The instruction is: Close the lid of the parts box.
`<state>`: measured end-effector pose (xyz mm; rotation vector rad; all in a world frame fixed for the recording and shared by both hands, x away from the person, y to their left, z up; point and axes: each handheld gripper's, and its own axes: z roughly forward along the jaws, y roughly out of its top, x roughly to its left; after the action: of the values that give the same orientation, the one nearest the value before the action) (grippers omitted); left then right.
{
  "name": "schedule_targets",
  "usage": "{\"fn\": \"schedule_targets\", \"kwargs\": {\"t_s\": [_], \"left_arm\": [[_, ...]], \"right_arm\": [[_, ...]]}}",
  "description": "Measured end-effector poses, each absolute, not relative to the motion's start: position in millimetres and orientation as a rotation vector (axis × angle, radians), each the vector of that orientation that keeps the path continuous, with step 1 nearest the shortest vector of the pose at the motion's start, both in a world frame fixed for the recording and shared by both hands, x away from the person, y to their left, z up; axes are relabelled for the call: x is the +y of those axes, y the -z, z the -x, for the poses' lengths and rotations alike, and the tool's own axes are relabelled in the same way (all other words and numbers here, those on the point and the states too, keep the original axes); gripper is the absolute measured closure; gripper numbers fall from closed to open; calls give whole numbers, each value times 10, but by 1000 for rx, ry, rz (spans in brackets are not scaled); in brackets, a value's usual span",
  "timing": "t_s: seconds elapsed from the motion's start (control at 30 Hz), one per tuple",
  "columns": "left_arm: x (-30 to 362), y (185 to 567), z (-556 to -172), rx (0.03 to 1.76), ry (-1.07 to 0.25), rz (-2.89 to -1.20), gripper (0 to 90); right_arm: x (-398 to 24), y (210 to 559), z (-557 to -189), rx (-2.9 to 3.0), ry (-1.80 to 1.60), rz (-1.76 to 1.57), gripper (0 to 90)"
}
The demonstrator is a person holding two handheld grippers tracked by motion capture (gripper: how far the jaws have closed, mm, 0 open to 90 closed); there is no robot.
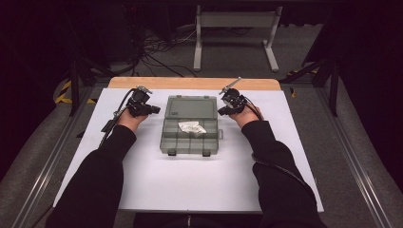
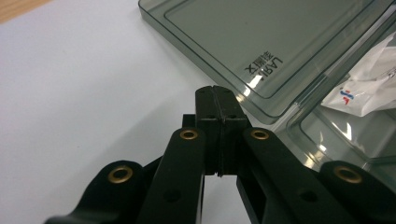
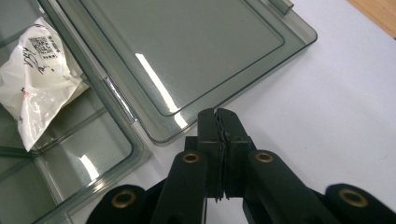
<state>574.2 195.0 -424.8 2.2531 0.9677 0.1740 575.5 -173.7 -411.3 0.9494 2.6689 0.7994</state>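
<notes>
High view: open organizer box [image 1: 190,124] lies lengthwise away from viewer.

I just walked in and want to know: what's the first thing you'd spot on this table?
A see-through grey plastic box lies open in the middle of the white table, its lid flat on the far side. A crumpled white packet sits in one of its compartments. On either side of the lid, the left gripper and the right gripper hover with their black jaws shut on nothing.

boxes: 1 [image 1: 191,124] | white packets: 1 [image 1: 192,127] | claws: 2 [image 1: 154,109] [image 1: 221,111]
</notes>
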Motion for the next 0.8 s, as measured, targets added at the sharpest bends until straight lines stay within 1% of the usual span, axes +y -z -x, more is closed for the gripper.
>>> {"fn": "schedule_targets", "kwargs": {"t_s": [0.6, 0.8], "left_arm": [[1867, 4406, -5781, 993, -123, -2290, 896], [1807, 4433, -5781, 970, -123, -2313, 896]], "right_arm": [[-1719, 4249, -5776, 2688, -763, -984, 887], [-1718, 4291, -5784, 2696, -755, -991, 886]]}}
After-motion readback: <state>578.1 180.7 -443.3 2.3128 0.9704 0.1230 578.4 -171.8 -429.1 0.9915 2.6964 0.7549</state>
